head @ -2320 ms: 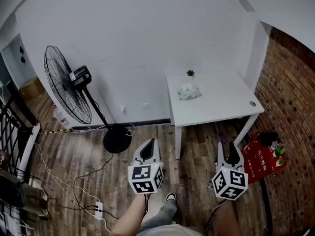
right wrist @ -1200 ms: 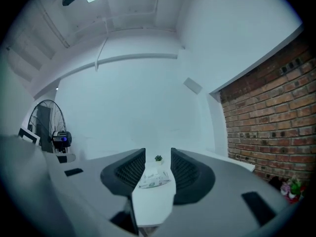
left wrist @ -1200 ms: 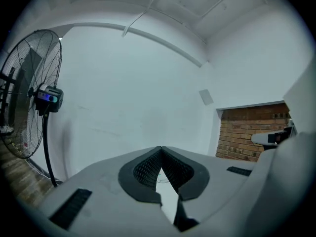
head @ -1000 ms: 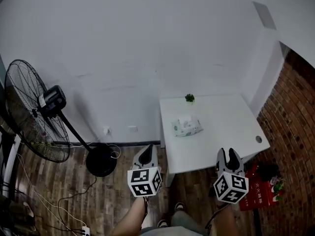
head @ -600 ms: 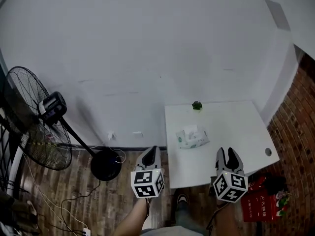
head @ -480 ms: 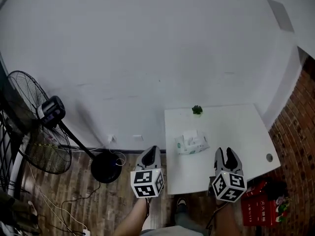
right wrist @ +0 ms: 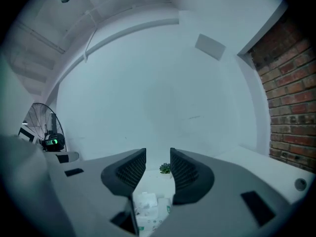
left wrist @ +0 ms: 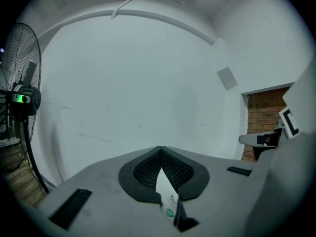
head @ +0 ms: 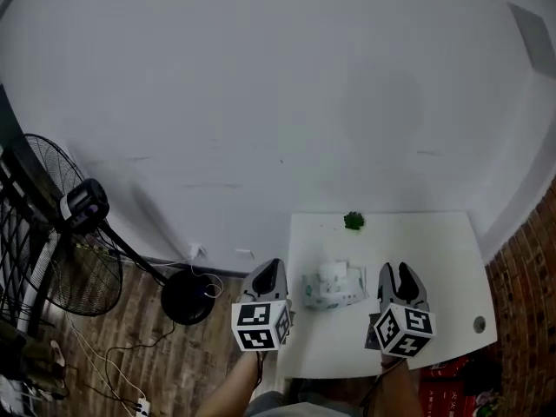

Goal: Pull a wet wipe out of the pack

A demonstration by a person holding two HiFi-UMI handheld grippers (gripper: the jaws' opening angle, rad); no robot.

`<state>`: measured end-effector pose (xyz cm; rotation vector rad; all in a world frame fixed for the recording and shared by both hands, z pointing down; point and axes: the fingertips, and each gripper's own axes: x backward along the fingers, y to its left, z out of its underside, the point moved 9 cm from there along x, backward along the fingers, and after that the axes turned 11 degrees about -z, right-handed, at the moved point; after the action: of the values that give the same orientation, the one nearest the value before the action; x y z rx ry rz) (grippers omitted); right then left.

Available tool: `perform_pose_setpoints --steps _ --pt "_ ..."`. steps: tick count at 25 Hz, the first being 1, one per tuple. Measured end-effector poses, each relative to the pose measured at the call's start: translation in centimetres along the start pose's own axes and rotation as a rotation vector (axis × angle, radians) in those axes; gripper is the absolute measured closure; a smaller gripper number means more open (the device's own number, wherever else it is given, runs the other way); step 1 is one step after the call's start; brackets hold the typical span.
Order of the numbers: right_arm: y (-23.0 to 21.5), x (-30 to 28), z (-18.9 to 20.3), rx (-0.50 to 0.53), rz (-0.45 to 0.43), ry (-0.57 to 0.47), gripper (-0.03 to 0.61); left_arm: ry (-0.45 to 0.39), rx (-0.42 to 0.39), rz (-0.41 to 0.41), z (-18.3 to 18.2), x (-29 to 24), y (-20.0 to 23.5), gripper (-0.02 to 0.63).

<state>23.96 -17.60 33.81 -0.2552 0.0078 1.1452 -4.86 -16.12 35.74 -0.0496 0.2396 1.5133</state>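
Head view: wipe pack [head: 332, 288] on bench [head: 434, 259], ahead btwn both claws, a wipe [head: 331, 272] poking up. Left claw [head: 268, 266] clenched, empty; right claw [head: 400, 270] released. Best: pin pack w/ left, pinch wipe low w/ right.

A plain spare room, I'd say.
I see a pedestal fan [head: 74, 233], white table [head: 434, 259], brick wall [head: 530, 276], wood floor [head: 165, 354].
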Motion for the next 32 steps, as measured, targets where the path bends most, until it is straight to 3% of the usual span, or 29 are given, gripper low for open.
perform_pose_setpoints --steps 11,25,32 --pt "-1.4 -4.4 1.8 -0.067 -0.007 0.050 0.443 0.046 -0.001 -0.010 0.9 -3.7 0.9 0.611" --pt "-1.1 -4.9 3.9 -0.068 -0.018 0.115 0.443 0.083 -0.007 -0.025 2.0 -4.3 2.2 0.611" --pt "-1.4 -5.7 4.6 -0.035 -0.073 0.156 0.446 0.105 -0.007 -0.072 3.4 -4.2 3.0 0.611"
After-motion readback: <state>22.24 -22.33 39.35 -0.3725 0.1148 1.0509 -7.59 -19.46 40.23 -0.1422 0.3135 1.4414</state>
